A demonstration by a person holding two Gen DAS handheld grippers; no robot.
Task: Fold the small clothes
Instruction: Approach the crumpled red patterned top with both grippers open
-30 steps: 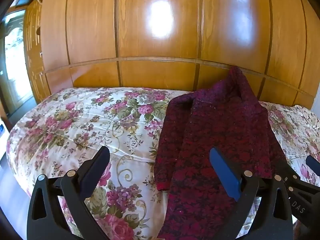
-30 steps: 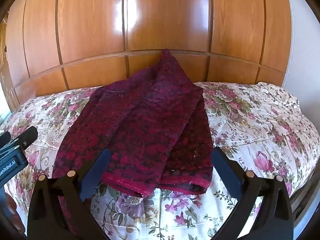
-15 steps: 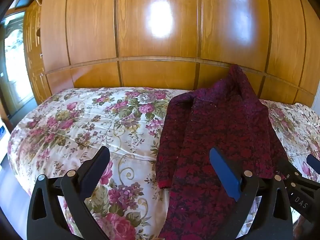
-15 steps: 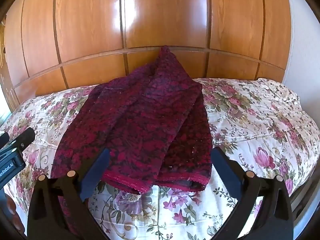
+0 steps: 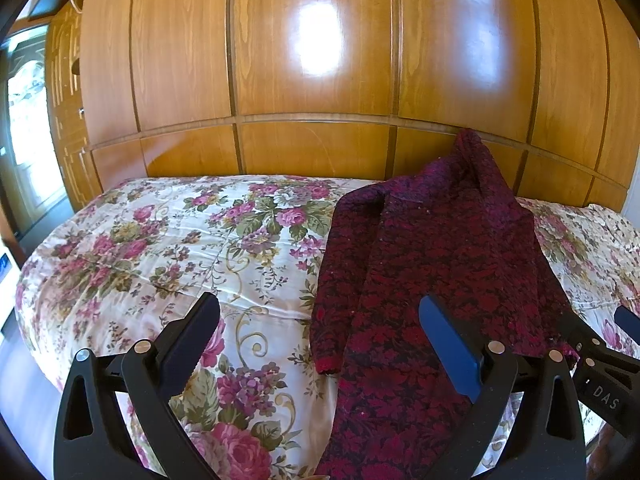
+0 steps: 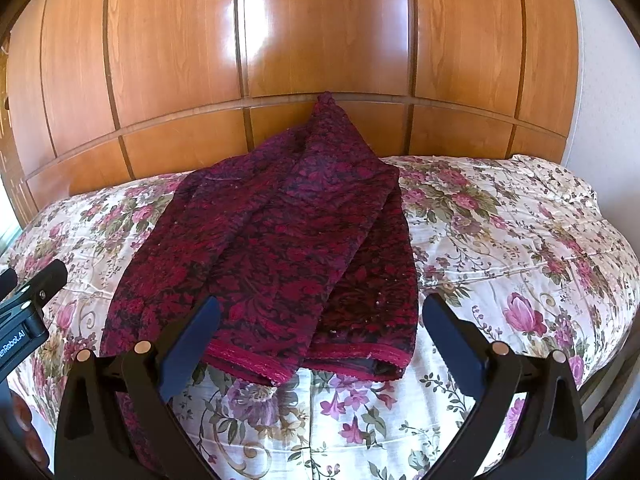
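Observation:
A dark red floral garment [image 5: 440, 264] [image 6: 288, 248] lies lengthwise on the flowered bedspread, its far tip propped against the wooden headboard. One sleeve cuff [image 5: 326, 366] rests on its left side, and its hem [image 6: 316, 360] is folded over at the near end. My left gripper [image 5: 320, 340] hovers open above the garment's left edge, holding nothing. Over the hem, my right gripper [image 6: 320, 336] is open as well, with nothing between its fingers. Each gripper shows at the edge of the other's view.
The flowered bedspread [image 5: 160, 248] [image 6: 520, 248] covers the whole bed. A glossy wooden panelled headboard [image 5: 312, 80] rises behind it. A doorway or window [image 5: 24, 140] is bright at far left, and a white wall [image 6: 604, 100] stands at right.
Both views have risen and pulled back slightly, so the garment sits a little lower in frame. Both grippers stay open and the garment has not moved.

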